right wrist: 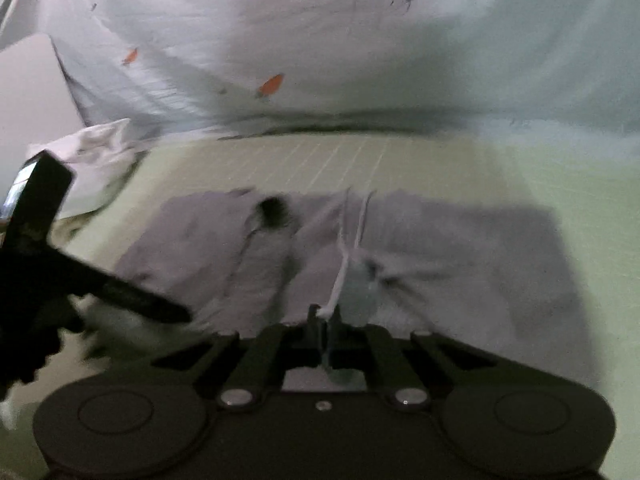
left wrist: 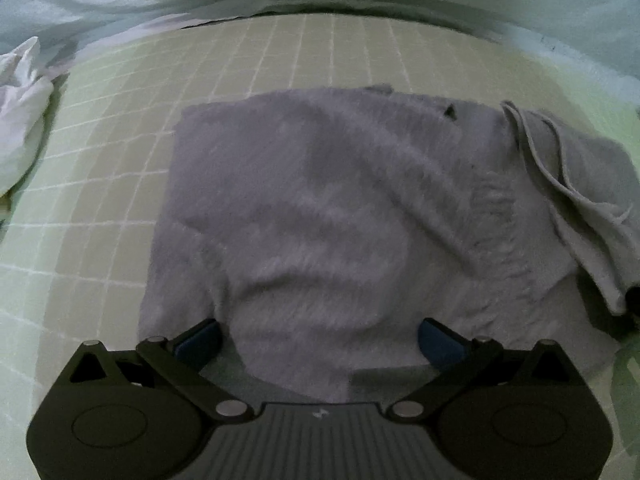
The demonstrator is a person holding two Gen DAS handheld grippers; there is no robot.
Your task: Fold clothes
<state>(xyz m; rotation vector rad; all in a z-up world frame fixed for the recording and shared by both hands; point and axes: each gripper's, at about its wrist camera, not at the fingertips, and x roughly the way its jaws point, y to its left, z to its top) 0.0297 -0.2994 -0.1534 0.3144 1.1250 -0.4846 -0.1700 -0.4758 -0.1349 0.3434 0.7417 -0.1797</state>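
Fabric here looks soft, fuzzy and light: a grey garment (left wrist: 320, 200) lies spread on a bed (left wrist: 100, 220) covered by a pale green checked sheet, rumpled in shallow folds rather than holding any shape. It should drape and sag wherever it is lifted, and the nap probably gives the pads decent grip.

The garment's right side is already doubled over, a hemmed edge (left wrist: 560, 184) lying raised on top of the main panel. In the right wrist view the right claw (right wrist: 325, 320) has its fingers pressed together on a thin pale edge of the garment, which runs taut from the tips up toward the garment's middle. The left claw (left wrist: 318, 338) stands wide apart at the garment's near edge, its 2 blue pads straddling a hump of cloth without pinching it.

My judgement: hems and corners are the best holds, since a pinch in mid-panel would only bunch the cloth. A crumpled white cloth (left wrist: 20, 120) sits well left of the garment.
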